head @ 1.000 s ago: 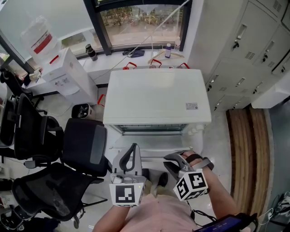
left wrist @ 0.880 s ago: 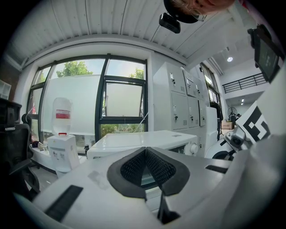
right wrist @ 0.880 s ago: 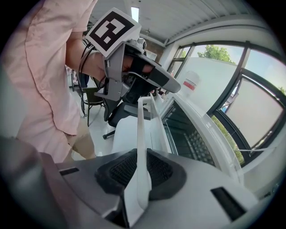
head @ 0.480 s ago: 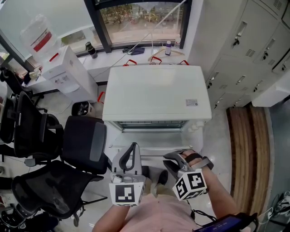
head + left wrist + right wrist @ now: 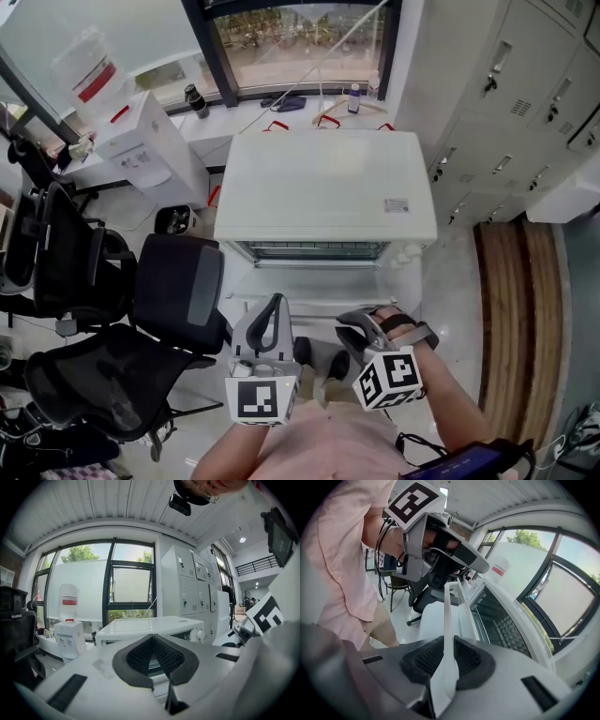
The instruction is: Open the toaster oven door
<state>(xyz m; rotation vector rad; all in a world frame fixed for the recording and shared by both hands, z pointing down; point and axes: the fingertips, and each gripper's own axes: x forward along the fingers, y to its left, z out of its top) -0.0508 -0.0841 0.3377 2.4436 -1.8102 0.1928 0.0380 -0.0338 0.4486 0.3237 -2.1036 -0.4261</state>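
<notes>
Left claw (image 5: 153, 644) closed, right claw (image 5: 446, 654) clamped on door handle (image 5: 446, 609)

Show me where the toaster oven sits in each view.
Head view: toaster oven at centre, white top up.
Left gripper view: toaster oven at centre, beyond the shut left gripper.
Right gripper view: toaster oven at right; right gripper clamps its door handle.
Shared landmark: the red-labelled water bottle.

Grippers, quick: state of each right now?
Left gripper: shut, nothing between its jaws.
Right gripper: shut on the oven door handle.
</notes>
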